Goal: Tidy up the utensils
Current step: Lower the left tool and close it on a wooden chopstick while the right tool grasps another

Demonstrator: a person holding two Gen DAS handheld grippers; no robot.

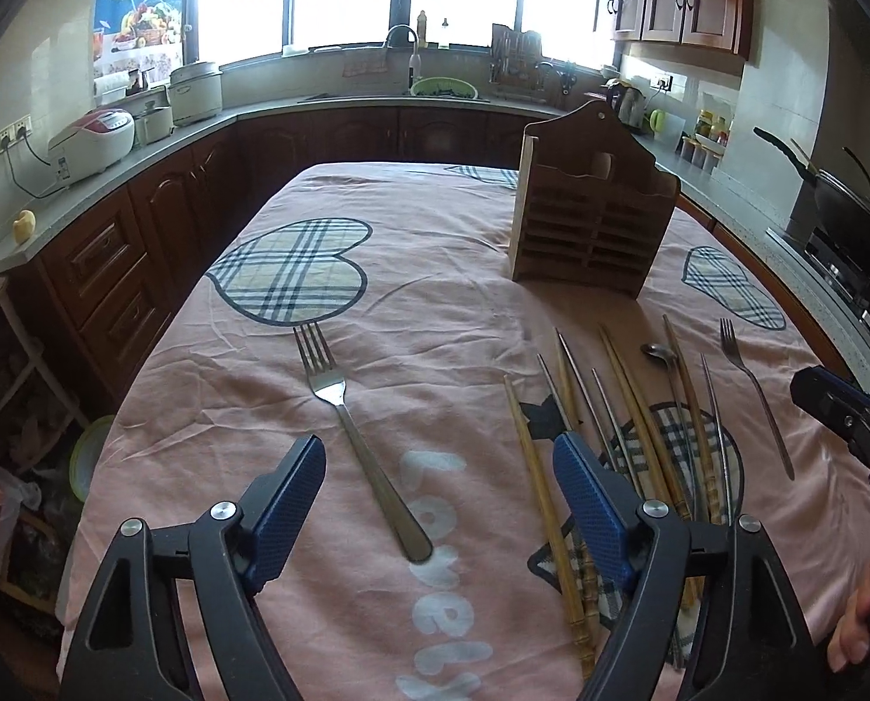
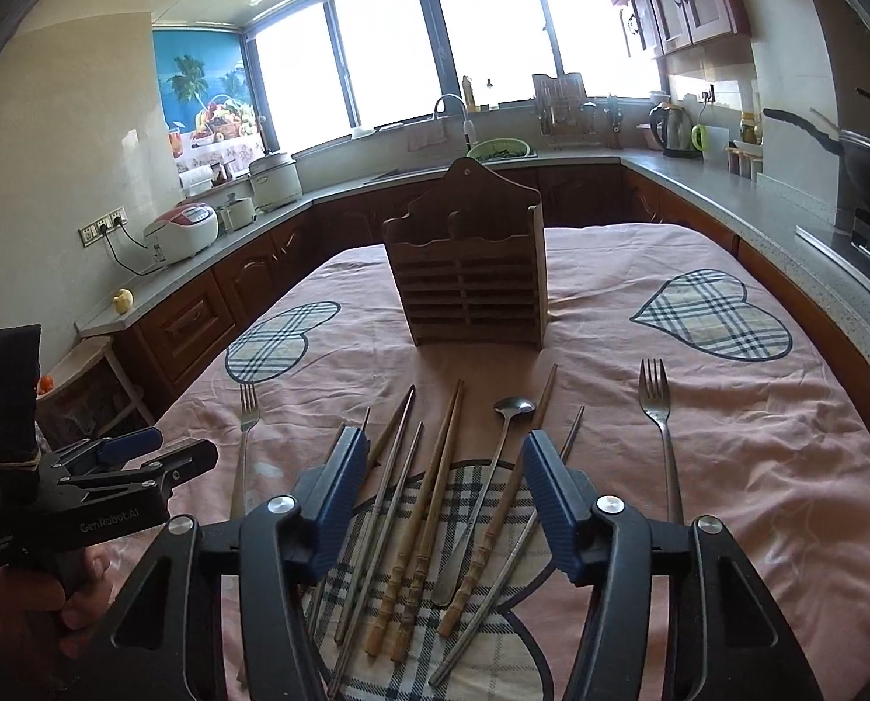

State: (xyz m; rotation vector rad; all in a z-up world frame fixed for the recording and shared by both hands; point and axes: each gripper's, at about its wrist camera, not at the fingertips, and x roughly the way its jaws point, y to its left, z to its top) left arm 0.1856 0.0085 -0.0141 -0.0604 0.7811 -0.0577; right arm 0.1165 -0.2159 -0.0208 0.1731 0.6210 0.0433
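Left gripper: being held open, empty, over fork.
Right gripper: being held open, empty, over chopsticks.
Risk: neighbouring sticks being snagged together.

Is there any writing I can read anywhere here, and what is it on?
"GenRobot.AI": white print on the side of the left gripper, seen from the right wrist camera.
"Lovely", last letters partly cut off: big white letters on the pink tablecloth, beside the fork.
Small white print on the gripper's lower corner: too small to read.
Poster by the window and countertop appliances: no text readable.
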